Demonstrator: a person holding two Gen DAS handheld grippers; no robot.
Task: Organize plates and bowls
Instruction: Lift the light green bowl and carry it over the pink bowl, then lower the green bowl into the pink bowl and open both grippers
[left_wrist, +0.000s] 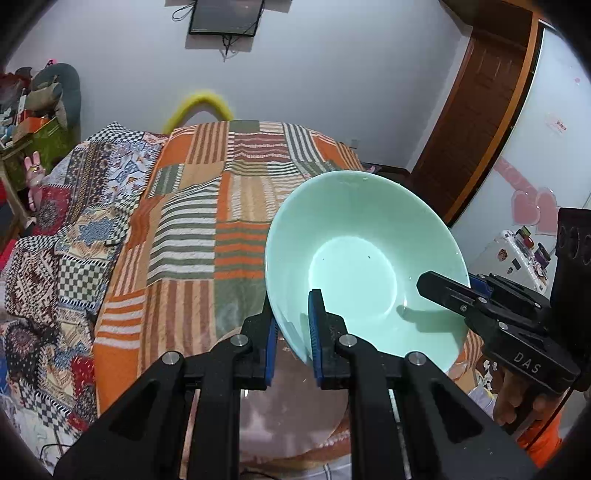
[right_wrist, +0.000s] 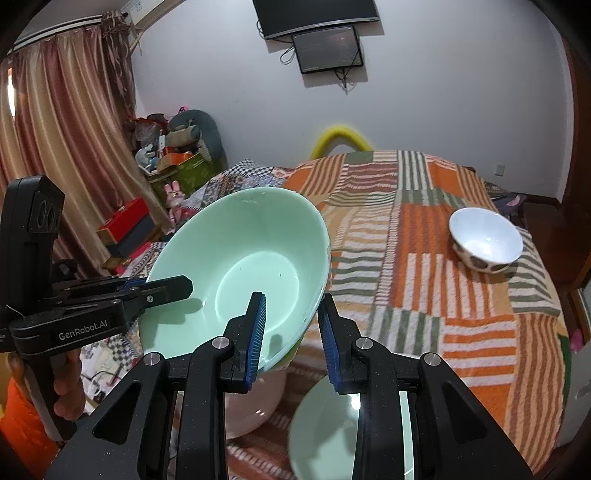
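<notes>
Both the left gripper (left_wrist: 291, 325) and right gripper (right_wrist: 290, 328) pinch opposite rims of the large pale-green ceramic bowl (right_wrist: 240, 269), centre frame. Judged risk: uneven pull tilts it, and it slips onto the green plate (right_wrist: 325, 428) at lower centre.

Open striped blanket (right_wrist: 424, 258) ahead; only white bowl (right_wrist: 485, 240) far right.
</notes>
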